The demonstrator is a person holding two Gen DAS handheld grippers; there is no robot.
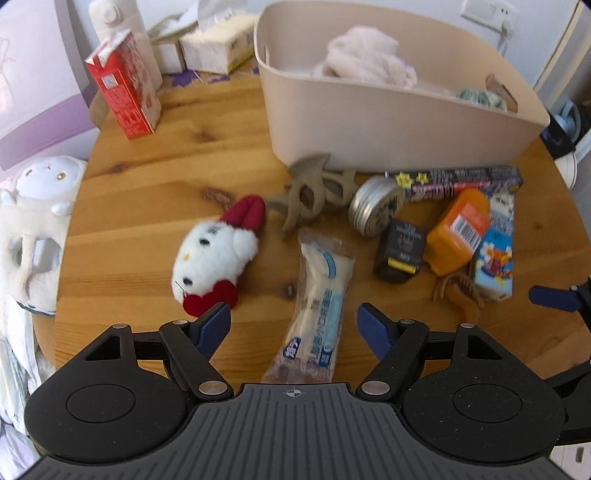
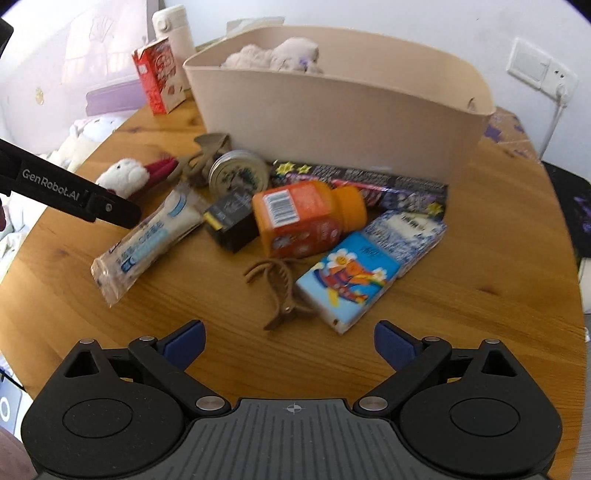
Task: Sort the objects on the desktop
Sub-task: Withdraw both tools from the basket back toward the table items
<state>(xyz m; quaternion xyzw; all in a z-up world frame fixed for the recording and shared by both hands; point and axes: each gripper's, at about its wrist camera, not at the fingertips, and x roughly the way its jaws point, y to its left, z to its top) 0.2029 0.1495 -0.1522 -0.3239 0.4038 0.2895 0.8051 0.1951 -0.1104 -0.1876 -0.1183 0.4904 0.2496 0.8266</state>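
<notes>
Desktop objects (image 2: 306,221) cluttered before beige bin (image 2: 332,122); both claws (image 1: 293,325) (image 2: 290,341) apart, empty.

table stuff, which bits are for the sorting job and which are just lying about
For the job: beige bin, orange bottle, tissue packs, brown hair clip, wrapped snack, round tin, cat plush.

Probably just lying about: red carton, white flask, tissue box.
</notes>
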